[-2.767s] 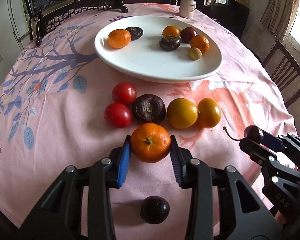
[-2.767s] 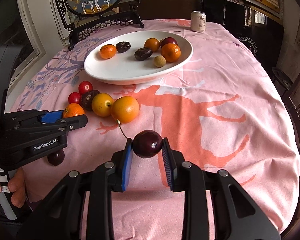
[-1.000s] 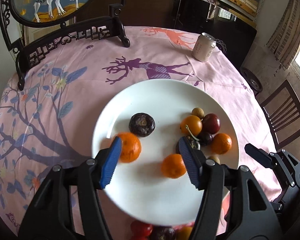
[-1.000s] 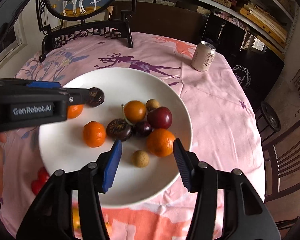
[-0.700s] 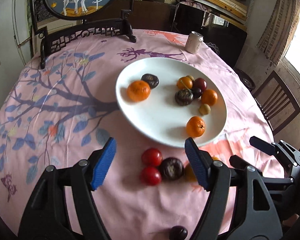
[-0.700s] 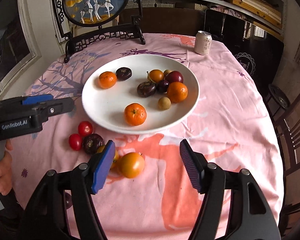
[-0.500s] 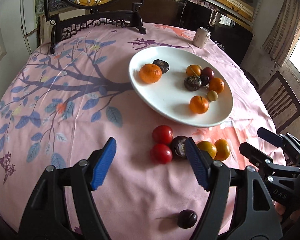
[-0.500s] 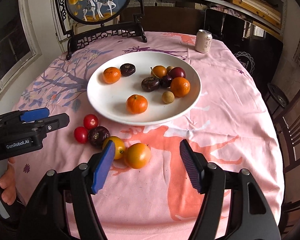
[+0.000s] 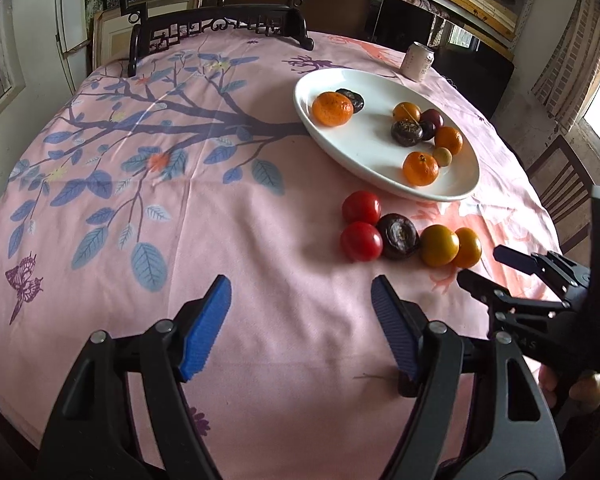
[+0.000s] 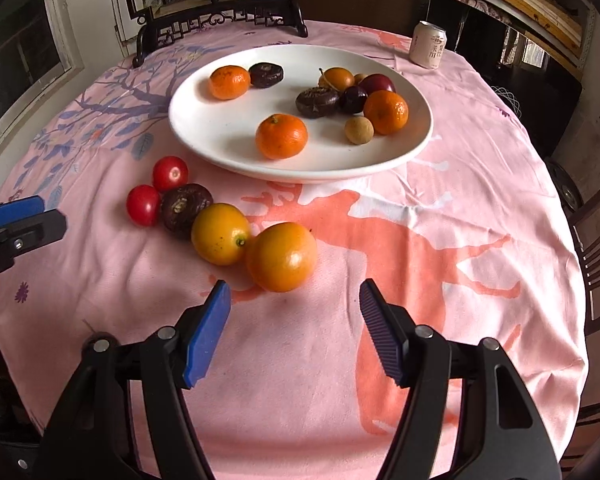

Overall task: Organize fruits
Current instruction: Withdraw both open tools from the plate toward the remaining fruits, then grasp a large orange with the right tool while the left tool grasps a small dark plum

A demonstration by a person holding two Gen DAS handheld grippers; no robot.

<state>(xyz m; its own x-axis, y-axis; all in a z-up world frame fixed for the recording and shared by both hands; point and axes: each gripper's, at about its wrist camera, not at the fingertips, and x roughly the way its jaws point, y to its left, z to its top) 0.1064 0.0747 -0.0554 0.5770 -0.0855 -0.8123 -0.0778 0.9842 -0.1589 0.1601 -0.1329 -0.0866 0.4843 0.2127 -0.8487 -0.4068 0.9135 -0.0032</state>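
White plate [image 10: 204, 128], pink tree-print tablecloth [image 9: 180, 184]

Your table [image 10: 480, 208] carries a plate [image 10: 220, 136], a can [image 10: 428, 45], a stand [image 10: 220, 20], two tomatoes [image 10: 170, 173], a dark fruit [image 10: 185, 208] and two yellow fruits [image 10: 220, 234].

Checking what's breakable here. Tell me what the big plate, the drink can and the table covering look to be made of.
Plate: probably glazed ceramic; plain white, glossy, with a thick rounded rim, though melamine can't be excluded.
Can: thin metal, likely aluminium, with a pale printed wrap and a bright rim on top.
Tablecloth: woven fabric, matte pink, printed with deer and branches; creases and soft folds show.
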